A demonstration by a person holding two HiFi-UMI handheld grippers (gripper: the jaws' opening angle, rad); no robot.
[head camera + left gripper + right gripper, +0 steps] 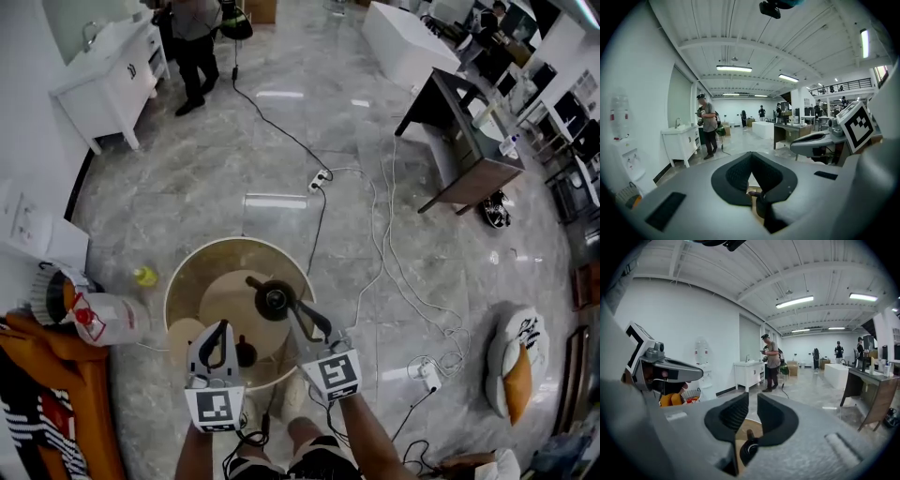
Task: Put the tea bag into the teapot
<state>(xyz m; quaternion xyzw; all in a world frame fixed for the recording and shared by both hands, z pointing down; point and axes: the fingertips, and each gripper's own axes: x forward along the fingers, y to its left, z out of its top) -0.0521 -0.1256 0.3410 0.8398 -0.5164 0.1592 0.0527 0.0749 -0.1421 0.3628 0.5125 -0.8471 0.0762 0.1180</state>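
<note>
A black teapot (274, 300) with a long handle stands on the round glass-topped table (187, 272). My right gripper (298, 311) hovers at the pot's right edge. In the right gripper view its jaws (753, 398) stand a narrow gap apart, with only floor showing between the tips and the teapot (747, 450) below. My left gripper (223, 328) is to the left of the pot, beside a small dark object (246, 353). Its jaws (751, 155) meet at the tips, and I see nothing held. I cannot pick out a tea bag in any view.
A pale round coaster (183, 333) lies at the table's left. A water jug (108, 319) and an orange chair (66, 394) stand to the left. Cables (375, 244) run over the marble floor, with a dark desk (464, 141) far right. A person (195, 47) stands far off.
</note>
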